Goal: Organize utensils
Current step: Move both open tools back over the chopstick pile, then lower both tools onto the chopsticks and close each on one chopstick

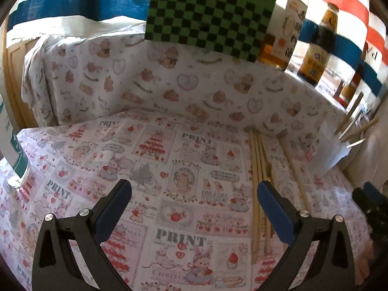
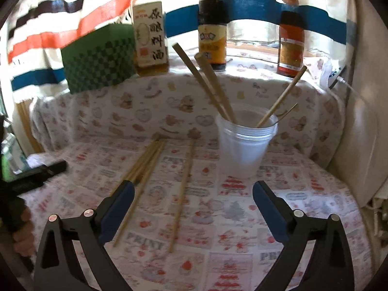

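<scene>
Several wooden chopsticks (image 2: 143, 165) lie in a bunch on the printed tablecloth, with a single chopstick (image 2: 181, 194) beside them. A clear plastic cup (image 2: 245, 145) stands behind, holding several chopsticks (image 2: 211, 84) upright. My right gripper (image 2: 194, 194) is open and empty above the cloth, in front of the cup and the single chopstick. My left gripper (image 1: 194, 194) is open and empty; the bunch of chopsticks (image 1: 258, 169) lies by its right finger, and the cup (image 1: 332, 145) stands at the far right.
A green checkered box (image 2: 97, 58) and three sauce bottles (image 2: 150, 36) stand on the raised ledge behind. A clear bottle with a green label (image 1: 12, 150) stands at the left. The other gripper shows at the right edge in the left wrist view (image 1: 371, 206).
</scene>
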Available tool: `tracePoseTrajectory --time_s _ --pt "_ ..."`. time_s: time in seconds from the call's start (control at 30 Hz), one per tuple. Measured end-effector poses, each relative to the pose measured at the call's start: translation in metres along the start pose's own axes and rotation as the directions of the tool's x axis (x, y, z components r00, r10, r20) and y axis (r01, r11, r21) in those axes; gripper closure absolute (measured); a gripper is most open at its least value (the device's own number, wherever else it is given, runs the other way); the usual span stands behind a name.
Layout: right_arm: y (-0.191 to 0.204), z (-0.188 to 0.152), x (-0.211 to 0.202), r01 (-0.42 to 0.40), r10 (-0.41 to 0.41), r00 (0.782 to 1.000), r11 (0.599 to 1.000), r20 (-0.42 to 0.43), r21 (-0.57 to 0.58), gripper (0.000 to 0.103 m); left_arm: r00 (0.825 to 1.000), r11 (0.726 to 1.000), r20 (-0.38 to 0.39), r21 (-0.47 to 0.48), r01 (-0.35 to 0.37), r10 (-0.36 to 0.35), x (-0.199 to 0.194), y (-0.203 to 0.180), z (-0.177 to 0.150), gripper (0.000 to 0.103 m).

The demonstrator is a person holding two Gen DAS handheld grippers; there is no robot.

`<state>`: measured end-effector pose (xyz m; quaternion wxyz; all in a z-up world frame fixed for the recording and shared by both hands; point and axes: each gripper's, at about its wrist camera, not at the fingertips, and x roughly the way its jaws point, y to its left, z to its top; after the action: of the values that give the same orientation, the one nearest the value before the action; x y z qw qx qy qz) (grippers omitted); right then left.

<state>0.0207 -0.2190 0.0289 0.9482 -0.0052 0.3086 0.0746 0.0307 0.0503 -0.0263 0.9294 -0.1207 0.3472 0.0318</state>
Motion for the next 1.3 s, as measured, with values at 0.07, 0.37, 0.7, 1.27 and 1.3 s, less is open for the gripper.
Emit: tracePoseTrajectory --time_s 0.07,0.37,0.7,1.27,1.3 --pt "-0.002 -0.002 -0.005 0.089 -0.09 0.995 0.996 0.031 0.032 0.005 1.0 1.0 -0.007 0.009 0.002 -0.002 0.0 -0.001 -0.001 0.001" --pt "0.007 -0.01 0.023 -0.028 0.025 0.987 0.999 -0.161 -0.015 0.067 0.991 0.995 -0.112 0.066 0.079 -0.071 0.016 -0.01 -0.006 0.025" --pt "0.02 -0.031 0.045 -0.088 0.082 0.93 0.996 -0.358 0.0 0.067 0.988 0.969 -0.132 0.224 0.108 -0.079 0.013 -0.044 -0.016 0.03" --pt "0.023 -0.038 0.058 0.012 -0.038 0.934 0.997 -0.354 -0.077 0.097 0.97 0.957 -0.228 0.254 0.138 -0.079 0.023 -0.054 -0.027 0.028" --pt "0.019 -0.034 0.052 0.026 -0.048 0.945 0.997 -0.322 -0.07 0.097 0.968 0.954 -0.234 0.258 0.15 -0.089 0.022 -0.056 -0.028 0.031"
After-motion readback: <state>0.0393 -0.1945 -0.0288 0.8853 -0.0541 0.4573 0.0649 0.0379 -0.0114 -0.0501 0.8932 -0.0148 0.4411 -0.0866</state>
